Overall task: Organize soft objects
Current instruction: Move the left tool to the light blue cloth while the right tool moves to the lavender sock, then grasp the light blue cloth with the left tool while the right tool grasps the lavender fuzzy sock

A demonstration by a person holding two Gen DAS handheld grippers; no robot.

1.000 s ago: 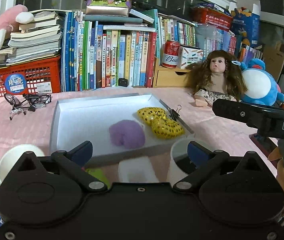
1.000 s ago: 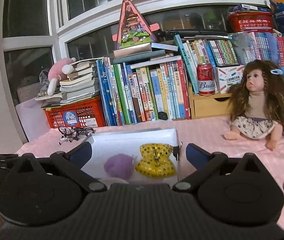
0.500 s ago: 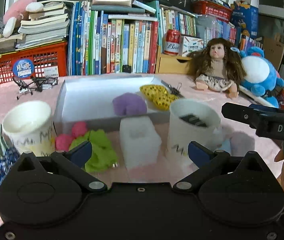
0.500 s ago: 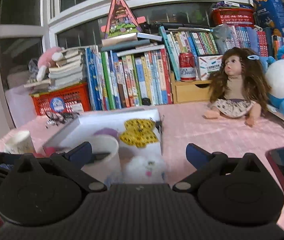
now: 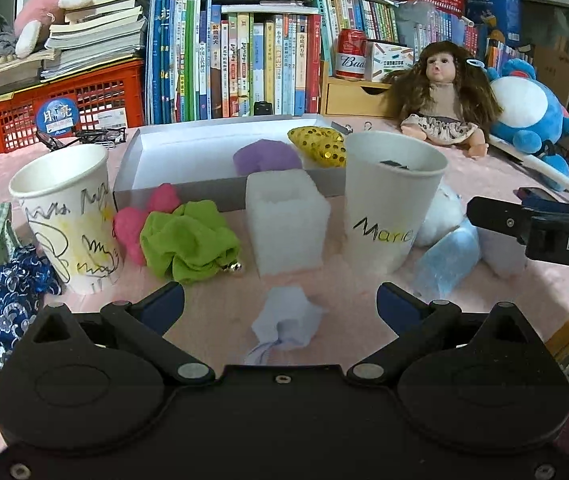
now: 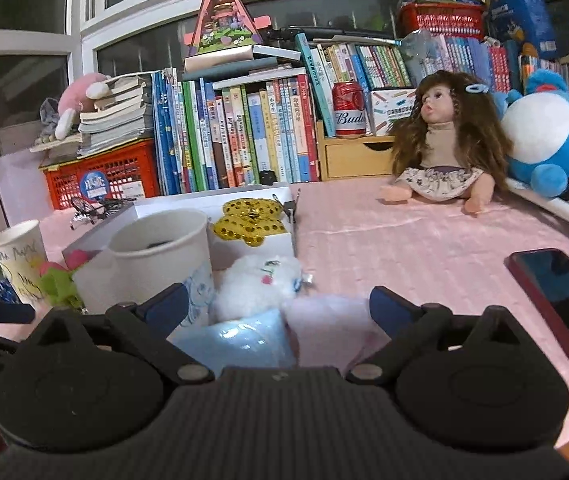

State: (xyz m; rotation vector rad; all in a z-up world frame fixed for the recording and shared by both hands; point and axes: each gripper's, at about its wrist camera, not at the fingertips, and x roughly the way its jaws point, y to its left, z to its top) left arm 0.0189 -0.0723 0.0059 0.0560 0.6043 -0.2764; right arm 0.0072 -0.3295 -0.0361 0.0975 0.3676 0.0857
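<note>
A white box [image 5: 188, 148] holds a purple soft lump [image 5: 266, 157] and a yellow sequin bow [image 5: 318, 146]. In front of it on the pink cloth lie a green scrunchie [image 5: 188, 240], pink pompoms [image 5: 140, 216], a white foam block [image 5: 286, 226] and a pale lilac pouch [image 5: 284, 322]. My left gripper [image 5: 280, 306] is open just above that pouch. My right gripper [image 6: 276, 306] is open over a light blue bag [image 6: 240, 340], a pink foam piece [image 6: 328, 328] and a white fluffy toy [image 6: 258, 286]; the sequin bow [image 6: 250, 222] lies beyond.
Two paper cups [image 5: 66, 216] [image 5: 390, 204] stand among the soft things. A blue patterned pouch [image 5: 0, 300] lies at the left. A doll [image 6: 442, 148], blue plush [image 6: 556, 140], books [image 5: 236, 60] and a red crate [image 5: 68, 100] line the back. A phone [image 6: 564, 300] lies at the right.
Both grippers have pulled back toward the near edge and dropped lower, so the cups, scrunchie, foam block, lilac pouch and fluffy toy came into view. Both stay open.
</note>
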